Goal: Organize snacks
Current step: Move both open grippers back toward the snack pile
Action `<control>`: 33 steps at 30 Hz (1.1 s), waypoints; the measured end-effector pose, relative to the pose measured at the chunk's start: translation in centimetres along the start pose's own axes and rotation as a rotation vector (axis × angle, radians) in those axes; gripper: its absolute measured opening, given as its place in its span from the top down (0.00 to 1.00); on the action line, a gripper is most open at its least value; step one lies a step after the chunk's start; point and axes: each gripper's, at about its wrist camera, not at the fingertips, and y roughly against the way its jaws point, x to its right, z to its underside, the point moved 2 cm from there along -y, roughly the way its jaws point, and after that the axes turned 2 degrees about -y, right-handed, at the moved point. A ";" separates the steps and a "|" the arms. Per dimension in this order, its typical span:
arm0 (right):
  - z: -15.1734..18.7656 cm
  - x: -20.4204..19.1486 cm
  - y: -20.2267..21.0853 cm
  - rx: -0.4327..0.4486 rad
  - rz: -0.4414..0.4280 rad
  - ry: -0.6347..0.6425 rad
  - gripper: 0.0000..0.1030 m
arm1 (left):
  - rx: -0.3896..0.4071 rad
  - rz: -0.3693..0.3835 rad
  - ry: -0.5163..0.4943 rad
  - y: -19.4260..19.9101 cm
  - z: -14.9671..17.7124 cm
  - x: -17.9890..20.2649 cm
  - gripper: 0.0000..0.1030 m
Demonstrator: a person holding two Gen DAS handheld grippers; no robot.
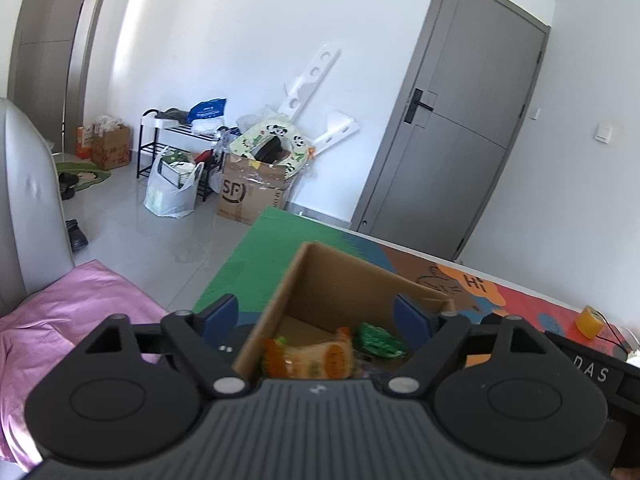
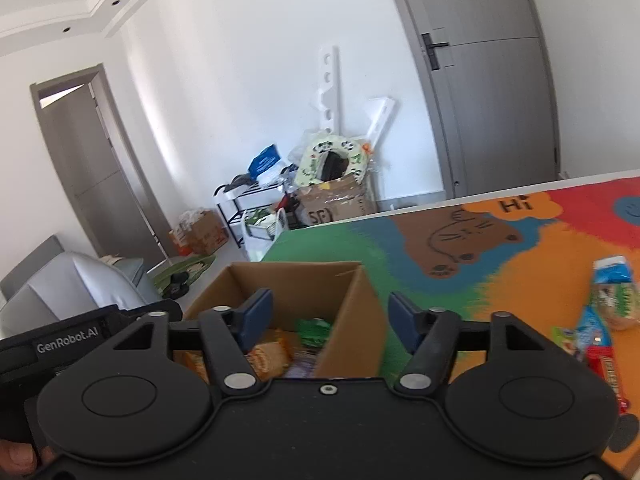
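Both claws hang apart and empty over the cardboard box (image 2: 352, 320), left gripper (image 1: 316, 316) and right gripper (image 2: 330, 316) alike. Orange and green packets (image 1: 316, 354) lie inside. Right of the box, loose snacks (image 2: 600, 320) wait: light, crinkly, slippery, probably best pinched mid-body.
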 end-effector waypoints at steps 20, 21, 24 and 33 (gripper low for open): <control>0.2 7.8 5.8 0.065 0.094 -0.089 0.22 | -0.019 0.091 -0.107 1.5 2.4 8.5 0.14; 0.2 8.3 6.1 0.068 0.099 -0.094 0.22 | -0.021 0.095 -0.113 1.5 2.5 9.0 0.14; 0.2 9.5 6.8 0.076 0.112 -0.108 0.20 | -0.025 0.106 -0.128 1.6 2.9 10.1 0.14; 0.6 12.9 8.8 0.092 0.153 -0.142 0.18 | -0.044 0.142 -0.163 1.3 4.1 13.8 0.14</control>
